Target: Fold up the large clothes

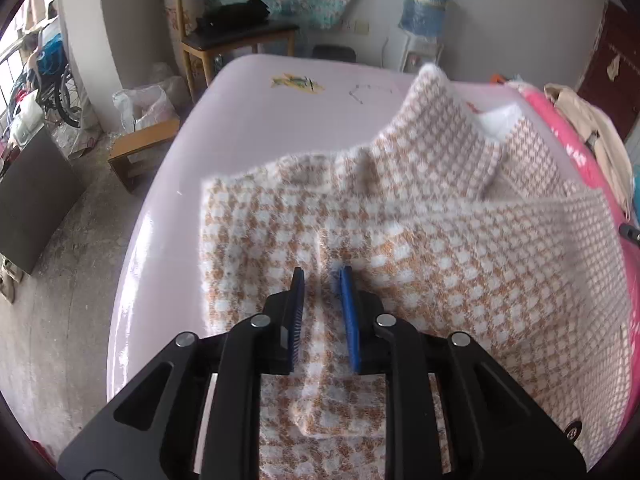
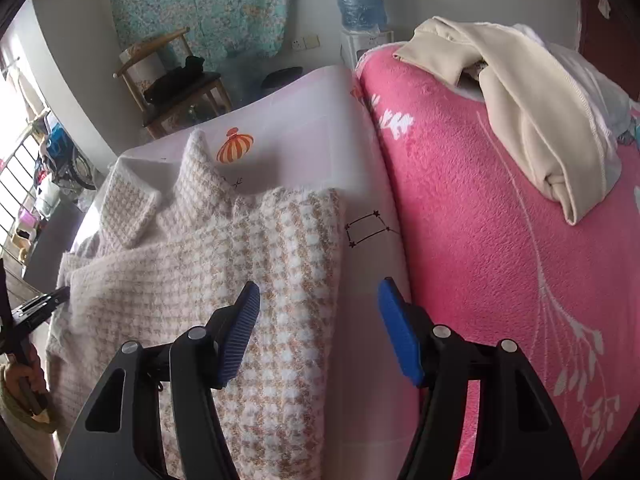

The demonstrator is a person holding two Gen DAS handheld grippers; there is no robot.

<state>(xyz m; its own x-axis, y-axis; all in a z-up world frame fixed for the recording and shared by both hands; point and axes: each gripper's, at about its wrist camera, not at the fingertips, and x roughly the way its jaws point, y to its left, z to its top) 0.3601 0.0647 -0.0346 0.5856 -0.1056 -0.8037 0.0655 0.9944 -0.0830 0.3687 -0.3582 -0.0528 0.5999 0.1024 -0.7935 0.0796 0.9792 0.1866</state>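
A large tan-and-white houndstooth knit garment (image 1: 420,220) lies partly folded on the pale pink sheet (image 1: 256,120). My left gripper (image 1: 322,276) is shut on a raised fold of it, the cloth pinched between the blue pads. In the right wrist view the same garment (image 2: 224,256) lies to the left, its right edge next to the sheet (image 2: 372,208). My right gripper (image 2: 318,296) is open and empty above that edge; its left finger (image 2: 240,324) hangs over the garment, its right finger (image 2: 400,336) over the sheet.
A pink fleece blanket (image 2: 500,220) covers the bed's right side, with a cream garment (image 2: 532,112) heaped on it. A wooden chair (image 1: 236,36) and a water dispenser (image 1: 424,12) stand past the far edge. Boxes and bags (image 1: 144,120) crowd the floor at left.
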